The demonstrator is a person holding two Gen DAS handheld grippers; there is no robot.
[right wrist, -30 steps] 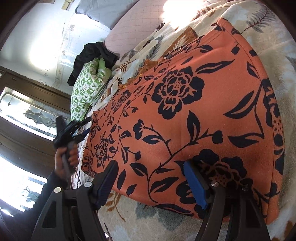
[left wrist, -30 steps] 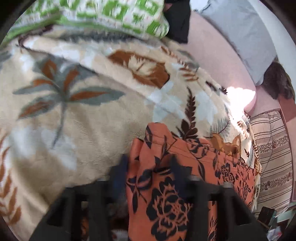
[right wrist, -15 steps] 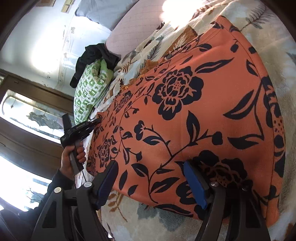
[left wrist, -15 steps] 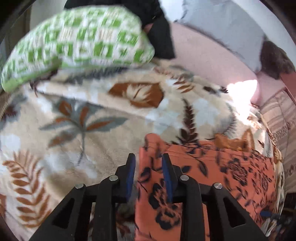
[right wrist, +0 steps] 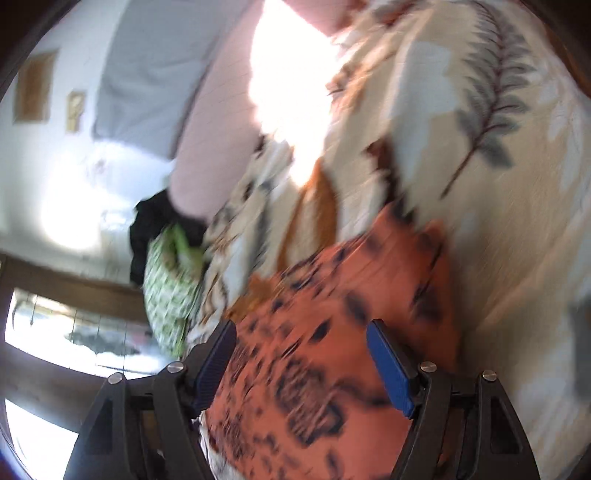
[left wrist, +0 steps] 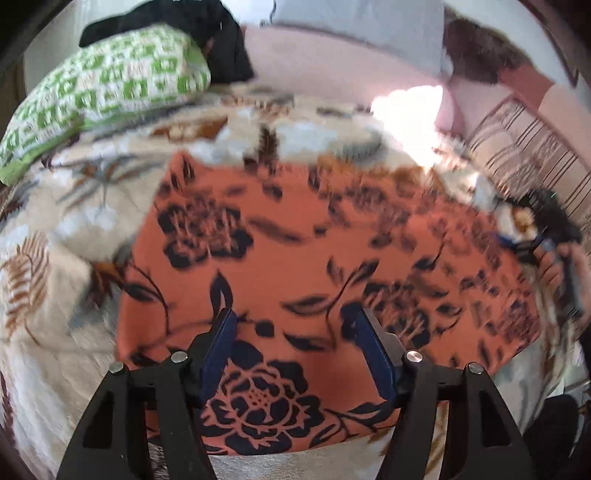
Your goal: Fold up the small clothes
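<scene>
Left gripper [left wrist: 295, 343]: jaws apart, just been opening, nothing pinched, poised over the near edge of the orange floral garment [left wrist: 317, 258]. Right gripper [right wrist: 301, 354]: jaws apart too, just narrowed a little, empty above the same cloth. Garment spread flat on the leaf-print blanket [left wrist: 70, 229], green checked pillow [left wrist: 99, 92] beyond.

A bedroom in a home.

A bed fills both views, covered by a fleecy leaf-print blanket [left wrist: 66, 280] with a pink sheet [left wrist: 332, 70] beyond it. A green-and-white pillow [left wrist: 103, 92] and a grey pillow [left wrist: 362, 26] lie at its head, dark clothes [left wrist: 221, 40] heaped between them. The right wrist view shows white walls with small frames [right wrist: 33, 86] and a wood-framed window [right wrist: 74, 332].
</scene>
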